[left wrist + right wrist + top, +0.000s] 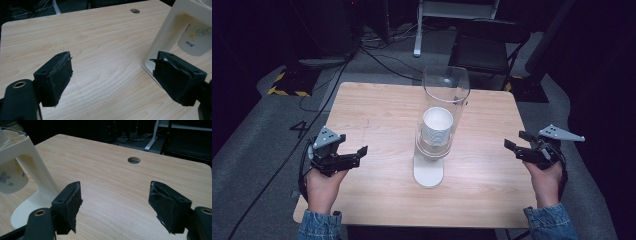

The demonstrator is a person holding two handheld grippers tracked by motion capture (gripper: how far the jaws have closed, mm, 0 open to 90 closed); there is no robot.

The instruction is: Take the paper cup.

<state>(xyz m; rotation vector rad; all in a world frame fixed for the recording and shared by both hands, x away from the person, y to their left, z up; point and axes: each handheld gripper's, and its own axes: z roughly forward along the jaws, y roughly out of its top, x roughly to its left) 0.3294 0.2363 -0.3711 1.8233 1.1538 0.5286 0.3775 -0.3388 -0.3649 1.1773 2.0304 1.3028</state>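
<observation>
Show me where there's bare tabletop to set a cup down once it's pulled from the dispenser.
Bare wood lies between the left gripper and the cup dispenser, and likewise between it and the right gripper. The far corners are free too. Only the centre, around the dispenser's white base, is taken.

I work in what looks like a lab or recording studio, not a home. My wooden counter (pixel 377 107) stands alone on grey carpet (pixel 252 135), ringed by black curtains (pixel 242 35) that leave the surroundings dark. Loose cables (pixel 377 55) trail across the floor behind it, yellow-and-black hazard tape (pixel 287 91) marks a stand's foot, and a number is taped on the carpet at the left. A black folding chair (pixel 487 47) and a white desk frame (pixel 452 15) wait at the back
</observation>
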